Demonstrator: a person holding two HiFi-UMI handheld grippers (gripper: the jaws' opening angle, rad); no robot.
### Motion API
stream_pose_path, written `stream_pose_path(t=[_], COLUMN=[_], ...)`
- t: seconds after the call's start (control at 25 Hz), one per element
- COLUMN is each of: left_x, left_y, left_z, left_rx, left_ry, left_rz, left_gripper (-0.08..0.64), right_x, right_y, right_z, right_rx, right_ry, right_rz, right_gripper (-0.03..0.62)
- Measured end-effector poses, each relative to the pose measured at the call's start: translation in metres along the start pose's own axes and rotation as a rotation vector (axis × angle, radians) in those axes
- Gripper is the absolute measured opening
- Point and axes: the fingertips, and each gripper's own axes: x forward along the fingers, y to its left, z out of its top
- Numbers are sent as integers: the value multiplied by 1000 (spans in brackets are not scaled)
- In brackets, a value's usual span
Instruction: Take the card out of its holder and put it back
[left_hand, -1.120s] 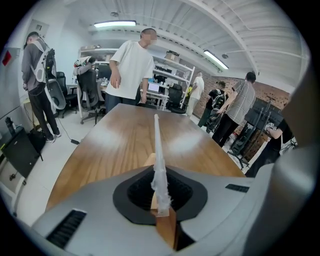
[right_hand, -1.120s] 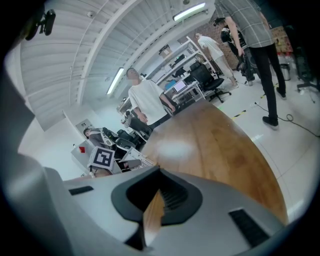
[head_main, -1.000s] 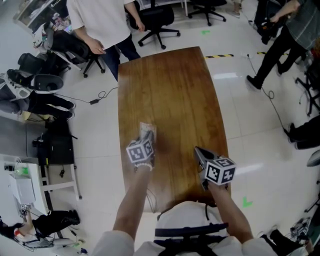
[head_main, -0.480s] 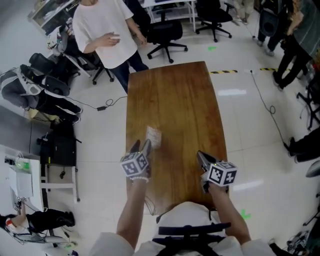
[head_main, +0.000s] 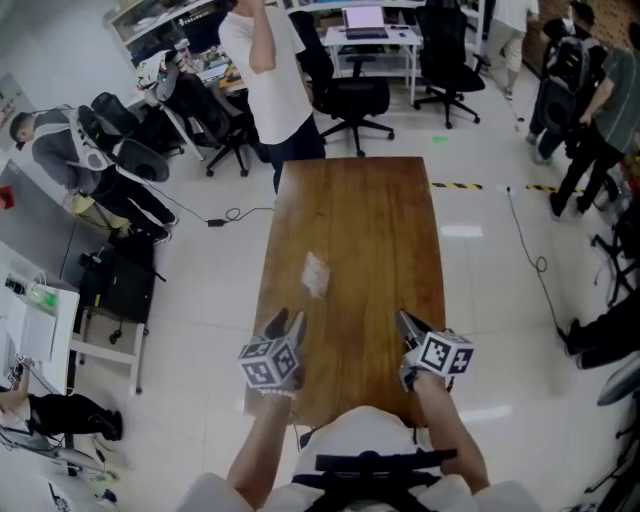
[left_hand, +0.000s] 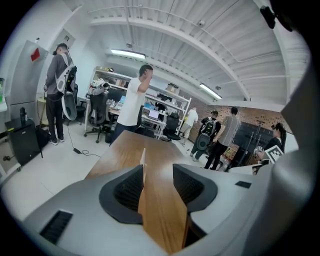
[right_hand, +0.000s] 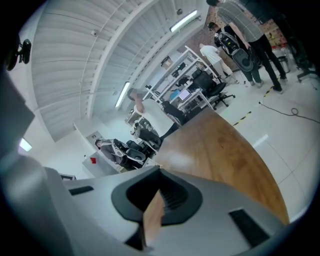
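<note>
The clear card holder (head_main: 316, 274) with its pale card lies flat on the brown wooden table (head_main: 360, 215), a little left of the middle. My left gripper (head_main: 285, 322) hangs near the table's front edge, well short of the holder. Its jaws have just been closing but still stand apart, and between them the left gripper view (left_hand: 158, 167) shows only the table top (left_hand: 150, 150). My right gripper (head_main: 402, 318) hovers over the front right of the table. Its tips (right_hand: 160, 171) meet, and I see nothing in them.
A person in a white shirt (head_main: 270, 70) stands at the far end of the table, next to black office chairs (head_main: 350, 100). Other people (head_main: 590, 100) are at the far right. Bags and gear (head_main: 110, 150) crowd the floor on the left, where a cable (head_main: 225, 215) runs.
The left gripper let go of the card holder and drew back towards me and upward, so the holder now lies alone on the table. The right gripper rose slightly.
</note>
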Motion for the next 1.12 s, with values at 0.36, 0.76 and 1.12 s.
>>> stream_pose_path(t=[0.36, 0.76, 1.12], left_x=[-35, -42, -35], left_y=[-70, -103, -112], left_z=[-50, -52, -42], left_rx=[0, 71, 90], left_ry=[0, 25, 28], left_rz=[-103, -138, -121], left_gripper=[3, 2, 2], right_x=[-31, -37, -41], right_y=[21, 50, 55], right_z=[-13, -33, -25], right_rx=[-95, -229, -328], right_ry=[34, 55, 54], right_rz=[14, 20, -18], right_gripper=[12, 11, 9])
